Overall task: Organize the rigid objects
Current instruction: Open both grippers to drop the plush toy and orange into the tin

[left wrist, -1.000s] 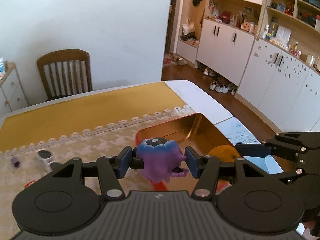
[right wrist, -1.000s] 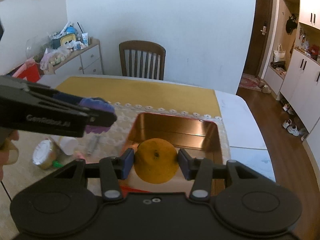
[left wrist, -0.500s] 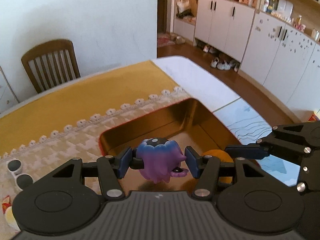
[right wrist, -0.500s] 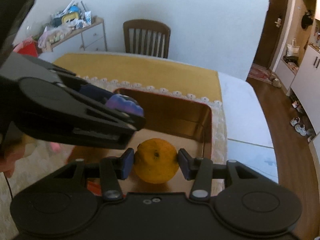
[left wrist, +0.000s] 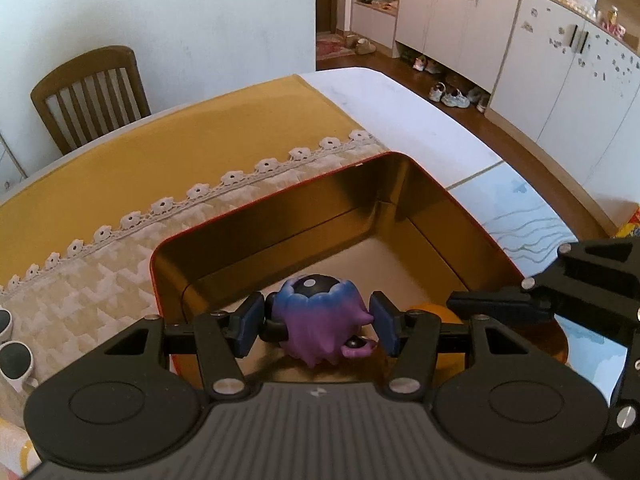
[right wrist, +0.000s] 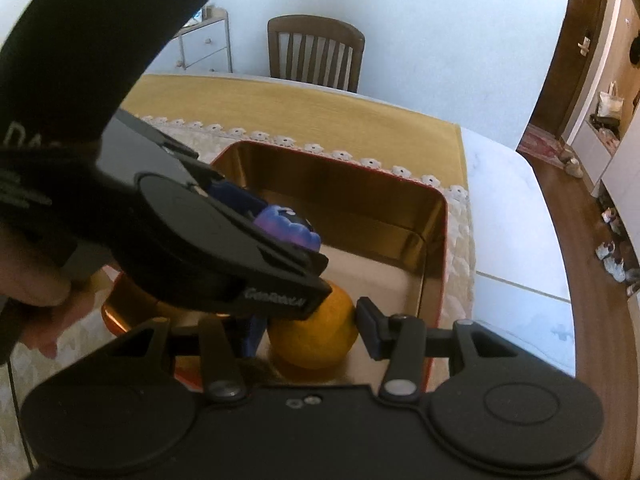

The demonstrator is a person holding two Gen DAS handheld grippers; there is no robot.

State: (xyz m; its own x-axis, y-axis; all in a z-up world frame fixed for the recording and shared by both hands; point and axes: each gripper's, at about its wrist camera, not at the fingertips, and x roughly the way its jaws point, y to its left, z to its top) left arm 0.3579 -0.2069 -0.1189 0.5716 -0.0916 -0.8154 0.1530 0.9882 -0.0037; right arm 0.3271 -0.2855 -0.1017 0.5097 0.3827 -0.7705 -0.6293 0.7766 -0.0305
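My left gripper [left wrist: 318, 324] is shut on a purple and blue toy figure [left wrist: 320, 318] and holds it low inside the gold tin box [left wrist: 448, 212] with the red rim. My right gripper [right wrist: 308, 330] is shut on an orange [right wrist: 316, 336], also down inside the same tin box [right wrist: 434, 240]. In the right wrist view the left gripper's body crosses just above the orange and hides my left pad; the toy figure [right wrist: 286, 224] shows beyond it. The orange [left wrist: 434, 312] peeks out behind my right finger in the left wrist view.
The tin sits on a pale quilted mat with a lace edge [left wrist: 168, 204] over a yellow cloth [left wrist: 200, 140]. A wooden chair [right wrist: 316, 52] stands at the table's far side. Two small round lids [left wrist: 12, 344] lie at the left. A hand [right wrist: 40, 292] grips the left tool.
Both grippers have sunk toward the tin with their loads. The left one swung right, over the box, and now overlaps the right gripper's view.
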